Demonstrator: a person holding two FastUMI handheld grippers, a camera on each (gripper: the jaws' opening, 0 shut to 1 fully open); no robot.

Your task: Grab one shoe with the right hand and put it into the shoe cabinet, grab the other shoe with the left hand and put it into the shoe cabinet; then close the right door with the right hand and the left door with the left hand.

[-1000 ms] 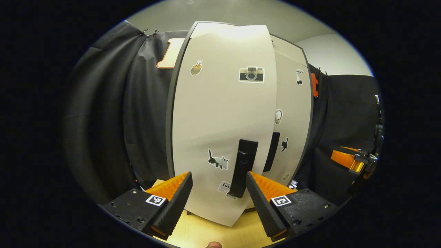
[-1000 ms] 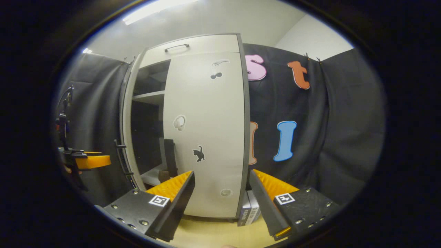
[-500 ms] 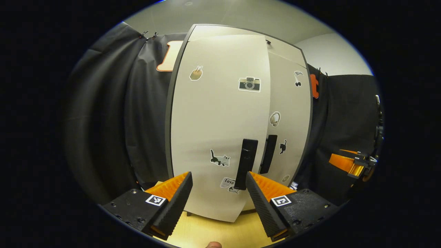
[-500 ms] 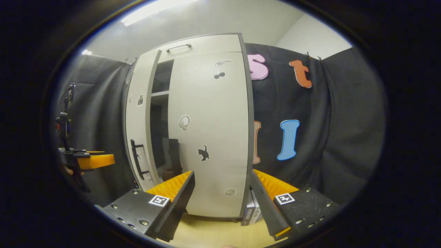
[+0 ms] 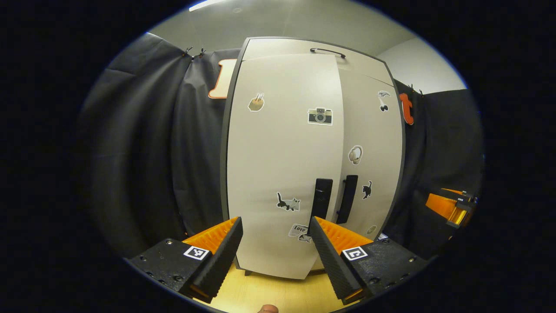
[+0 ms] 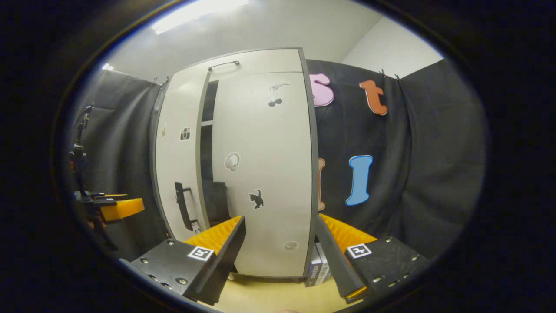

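Both grippers are held spread and empty before the cabinet (image 5: 243,43). Between the left gripper's (image 5: 274,243) fingers the left door (image 5: 282,174) is seen, close against the right door (image 5: 373,143), their handles (image 5: 322,198) side by side. From the right gripper (image 6: 280,243), a narrow dark gap (image 6: 207,143) is seen between the doors. Shoes cannot be made out inside.

One shoe cabinet (image 5: 278,48), two doors (image 5: 282,165), two handles (image 5: 322,198).
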